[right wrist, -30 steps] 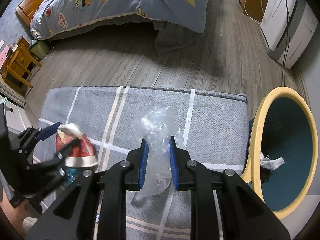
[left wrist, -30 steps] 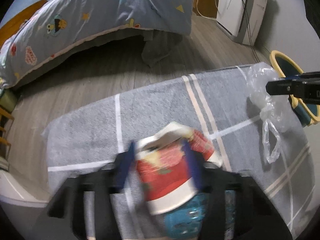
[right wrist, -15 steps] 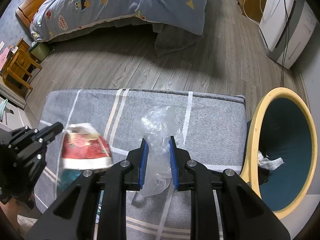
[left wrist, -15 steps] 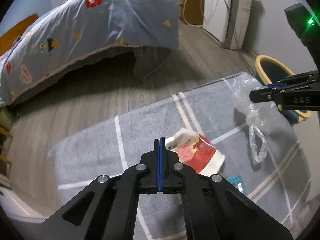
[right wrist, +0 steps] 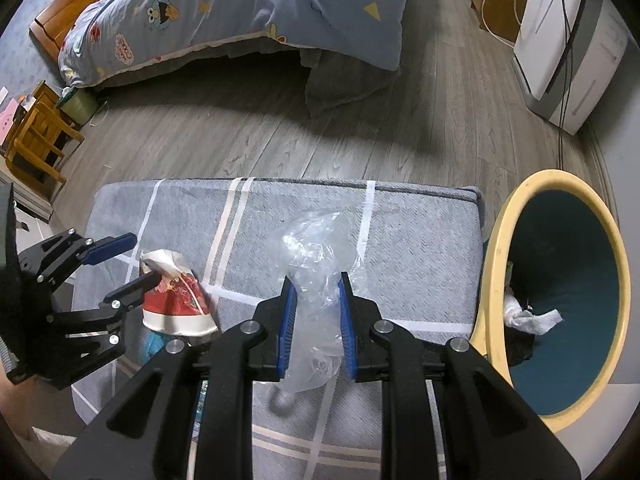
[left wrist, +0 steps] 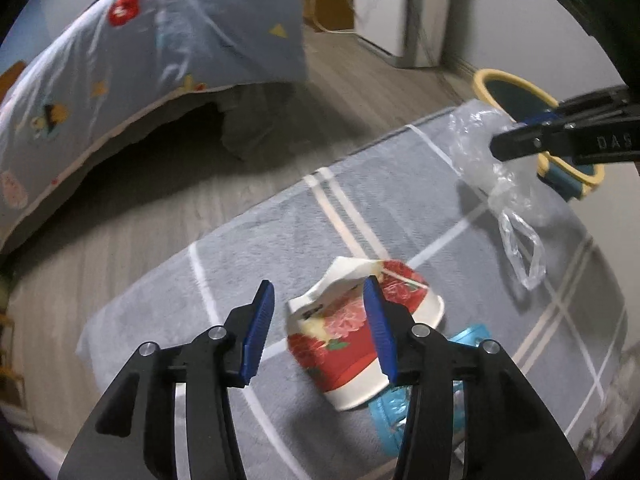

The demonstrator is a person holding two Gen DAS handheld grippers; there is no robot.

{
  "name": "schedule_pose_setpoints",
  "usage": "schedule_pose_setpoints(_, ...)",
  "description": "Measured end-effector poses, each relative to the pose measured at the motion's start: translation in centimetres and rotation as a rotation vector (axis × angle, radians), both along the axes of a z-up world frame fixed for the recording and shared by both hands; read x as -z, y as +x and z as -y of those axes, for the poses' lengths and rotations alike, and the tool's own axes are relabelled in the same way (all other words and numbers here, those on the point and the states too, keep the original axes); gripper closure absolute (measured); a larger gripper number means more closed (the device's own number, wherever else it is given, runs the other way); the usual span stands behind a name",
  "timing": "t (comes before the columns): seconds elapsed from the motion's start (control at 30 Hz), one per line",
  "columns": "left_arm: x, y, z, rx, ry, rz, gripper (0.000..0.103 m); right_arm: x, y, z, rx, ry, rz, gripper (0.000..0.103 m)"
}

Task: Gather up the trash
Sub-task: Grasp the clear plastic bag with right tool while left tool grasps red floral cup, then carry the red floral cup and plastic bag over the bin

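A crushed red and white paper cup lies on the grey striped mat, on top of a blue wrapper. My left gripper is open, its right finger over the cup and its left finger beside it. The cup also shows in the right wrist view. My right gripper is shut on a clear plastic bag and holds it above the mat; the bag also shows in the left wrist view. The yellow-rimmed bin stands right of the mat.
The bin holds crumpled white tissue. A bed with a blue quilt lies beyond the wood floor. A white appliance with cables stands at the far right. A wooden stool is at the left.
My left gripper let go of the cup, which dropped onto the mat, then shut empty and has now opened around the cup. The right gripper has held the bag still.
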State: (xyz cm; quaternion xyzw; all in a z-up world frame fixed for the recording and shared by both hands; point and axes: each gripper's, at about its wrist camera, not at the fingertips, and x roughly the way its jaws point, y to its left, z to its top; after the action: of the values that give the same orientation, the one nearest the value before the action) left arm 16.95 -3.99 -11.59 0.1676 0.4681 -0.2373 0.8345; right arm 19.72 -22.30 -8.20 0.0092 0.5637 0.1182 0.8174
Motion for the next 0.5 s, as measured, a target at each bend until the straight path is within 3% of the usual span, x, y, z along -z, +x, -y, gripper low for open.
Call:
schedule_pose_setpoints(0.07,0.6,0.1,0.6,0.029,0.031,-0.002,0.061,0.0,0.0,0.0,0.007,-0.003,-0.005,0.083)
schedule_pose_setpoints(0.1,0.7,0.0,0.8,0.038,0.045,0.008,0.073,-0.1,-0.1,0.1,0.01,-0.003,-0.006,0.083)
schedule_pose_setpoints(0.2,0.5,-0.1,0.6,0.045,0.032,-0.002,0.09,-0.5,-0.4,0.2,0.011,-0.011,-0.002,0.083)
schedule_pose_setpoints(0.5,-0.6,-1.8,0.8,0.046,0.042,0.004,0.094,-3.3,-1.5,0.9,0.04,-0.037,0.047,0.083)
